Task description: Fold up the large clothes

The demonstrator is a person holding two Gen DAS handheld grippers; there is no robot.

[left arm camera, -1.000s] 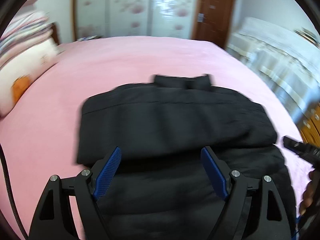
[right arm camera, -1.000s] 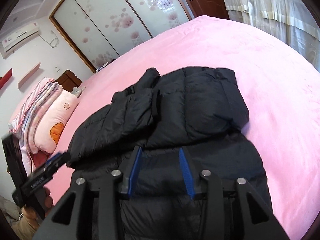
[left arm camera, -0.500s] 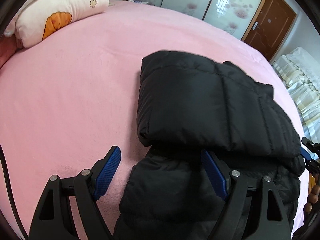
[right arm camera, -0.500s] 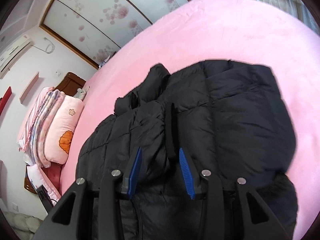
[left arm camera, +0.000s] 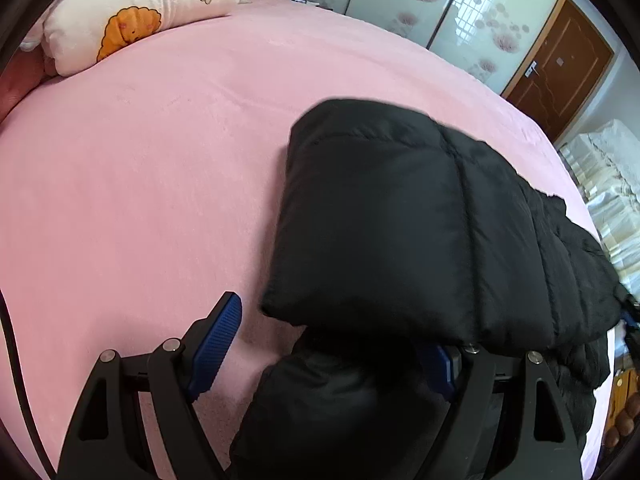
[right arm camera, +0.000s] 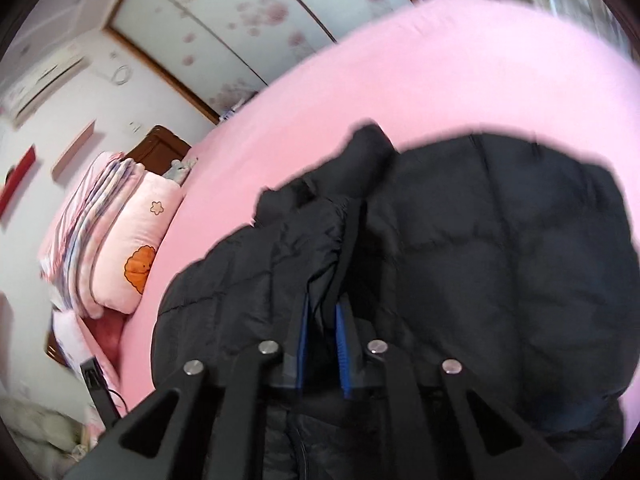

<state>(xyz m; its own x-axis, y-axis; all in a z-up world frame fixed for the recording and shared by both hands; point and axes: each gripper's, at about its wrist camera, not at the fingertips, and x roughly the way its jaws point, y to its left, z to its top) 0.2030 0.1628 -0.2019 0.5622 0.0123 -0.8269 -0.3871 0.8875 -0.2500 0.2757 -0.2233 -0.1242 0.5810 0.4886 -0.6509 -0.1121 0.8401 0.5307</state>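
The black puffer jacket (left arm camera: 420, 240) lies lower right on the pink bed (left arm camera: 140, 180), sleeves already folded in — right gripper (right arm camera: 322, 340) just pinched its edge, left gripper (left arm camera: 332, 348) gapes wide, holding nothing — 1 fold left.

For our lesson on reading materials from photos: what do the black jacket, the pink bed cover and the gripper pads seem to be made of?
Black jacket: probably nylon or polyester shell with padded fill; slight sheen, stitched puffy quilted panels.
Pink bed cover: seemingly fleece or plush; matte, faint brushed nap.
Gripper pads: likely blue rubber or plastic; fine ridged texture, mounted on black rigid fingers.
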